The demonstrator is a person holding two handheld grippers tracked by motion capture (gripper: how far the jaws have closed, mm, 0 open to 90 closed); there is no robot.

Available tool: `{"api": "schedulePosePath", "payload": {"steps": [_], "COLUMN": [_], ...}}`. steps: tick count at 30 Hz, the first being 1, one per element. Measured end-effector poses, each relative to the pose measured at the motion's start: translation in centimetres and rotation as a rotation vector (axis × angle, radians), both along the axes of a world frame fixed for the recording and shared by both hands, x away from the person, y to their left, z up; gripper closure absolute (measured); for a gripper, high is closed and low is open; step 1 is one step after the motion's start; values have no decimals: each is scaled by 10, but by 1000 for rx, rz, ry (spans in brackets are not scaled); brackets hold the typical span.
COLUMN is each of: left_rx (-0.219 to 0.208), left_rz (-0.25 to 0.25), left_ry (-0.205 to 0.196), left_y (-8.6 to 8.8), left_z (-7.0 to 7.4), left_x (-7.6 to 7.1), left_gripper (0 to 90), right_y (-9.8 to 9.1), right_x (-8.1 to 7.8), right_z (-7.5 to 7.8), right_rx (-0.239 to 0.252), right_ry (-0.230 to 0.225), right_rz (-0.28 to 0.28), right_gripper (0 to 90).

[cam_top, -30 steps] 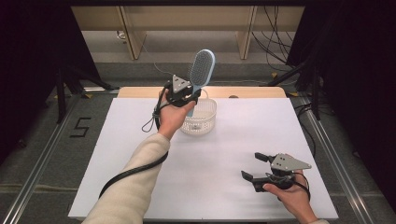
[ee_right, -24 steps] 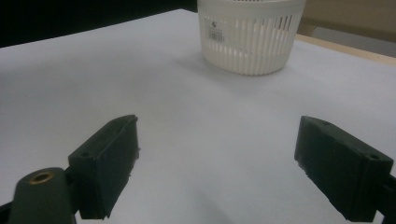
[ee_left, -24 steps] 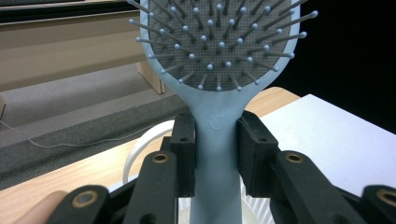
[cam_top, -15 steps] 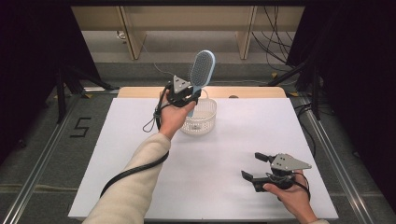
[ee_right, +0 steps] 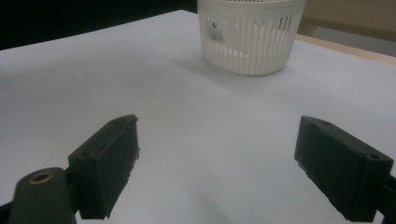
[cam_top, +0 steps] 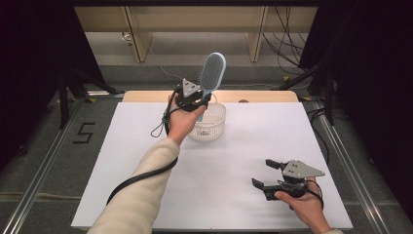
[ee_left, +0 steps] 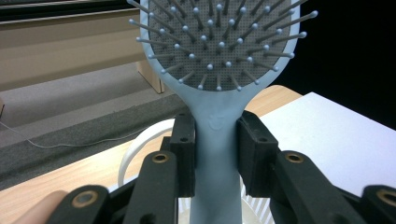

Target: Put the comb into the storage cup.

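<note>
left gripper (cam_top: 198, 103) clamps hairbrush (cam_top: 211, 73) above basket (cam_top: 209, 122) | right gripper (cam_top: 269, 173) wide, empty

Grey floor (cam_top: 58, 161) marked 5 (cam_top: 84, 132), dark curtains (cam_top: 29, 58), wooden bench (cam_top: 195, 19).

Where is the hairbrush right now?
High view, left of centre: the hairbrush stands upright, handle clamped in the left gripper, over the white basket.

A pale blue plastic paddle hairbrush (cam_top: 212, 73) is standing upright, bristles facing us, its handle hanging over a white slotted plastic basket (cam_top: 214, 127).
</note>
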State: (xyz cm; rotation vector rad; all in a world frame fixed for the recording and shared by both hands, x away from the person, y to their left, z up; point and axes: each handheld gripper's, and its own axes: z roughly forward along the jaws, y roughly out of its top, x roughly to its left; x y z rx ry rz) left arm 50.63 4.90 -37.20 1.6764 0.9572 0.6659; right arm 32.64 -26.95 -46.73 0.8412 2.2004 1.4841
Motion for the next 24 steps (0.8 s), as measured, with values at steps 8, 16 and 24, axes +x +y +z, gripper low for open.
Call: {"api": "schedulePosePath", "payload": {"steps": [8,16,24], "left_rx": [1,0,4], "left_rz": [-2,-2,0], "left_ry": [0,2,3], "left_y": [-1,-1,-3], "left_z": [0,-1,-2], "left_x": [2,3,5], "left_gripper": [698,698,698], "right_y": [0,0,0], "right_x": [0,0,0], "right_z": [0,0,0], "right_rx": [1,4,1], "right_ry": [-1,-1,-2], "right_rz": [0,0,0], "right_gripper": [145,144,144]}}
